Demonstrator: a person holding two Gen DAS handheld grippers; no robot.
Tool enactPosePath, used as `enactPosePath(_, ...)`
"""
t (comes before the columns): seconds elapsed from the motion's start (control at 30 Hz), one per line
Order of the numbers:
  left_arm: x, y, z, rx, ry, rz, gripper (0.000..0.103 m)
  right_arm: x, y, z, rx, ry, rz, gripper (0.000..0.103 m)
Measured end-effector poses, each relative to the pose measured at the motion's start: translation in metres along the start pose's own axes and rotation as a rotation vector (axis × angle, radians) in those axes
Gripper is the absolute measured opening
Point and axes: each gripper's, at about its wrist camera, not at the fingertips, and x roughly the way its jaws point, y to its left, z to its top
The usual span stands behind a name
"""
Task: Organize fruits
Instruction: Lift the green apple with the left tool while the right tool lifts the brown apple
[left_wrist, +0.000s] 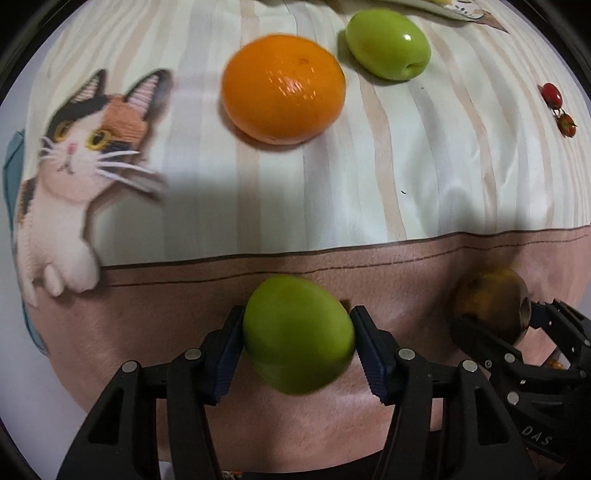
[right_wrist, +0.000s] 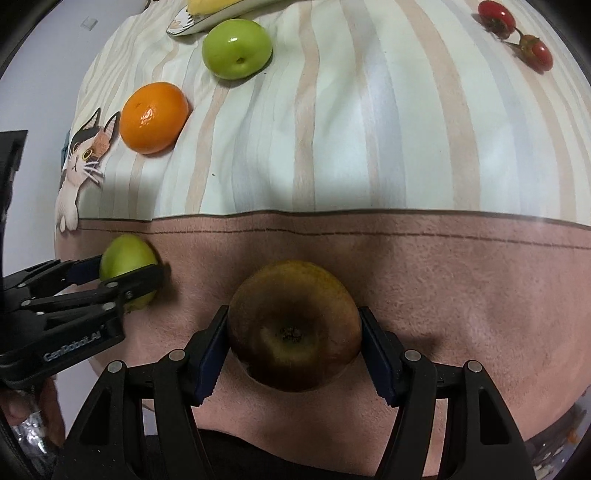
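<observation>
A: What does the left gripper (left_wrist: 298, 334) hold?
B: A smooth green apple (left_wrist: 298, 334), clamped between its jaws over the pink cloth band (left_wrist: 147, 317).
A: And the right gripper (right_wrist: 294, 326)?
B: Its jaws clench a brownish-yellow round apple (right_wrist: 294, 326), just beside.

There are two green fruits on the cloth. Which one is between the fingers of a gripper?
The green fruit on the brown band, clamped in the left gripper. The other green fruit lies free on the striped part, beyond the orange.
</observation>
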Motion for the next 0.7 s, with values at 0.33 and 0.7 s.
enactPosePath(0.33, 0.003, -0.013, 0.010, 0.005, -0.021, 0.023, 0.055, 0.000, -0.007, 0.011, 0.043, 0.000, -0.003, 0.069)
enactPosePath(0.7, -0.070, -0.030, 0.015, 0.015, -0.099, -0.039, 0.054, -0.025, -0.003, 0.011, 0.015, -0.023, -0.002, 0.068)
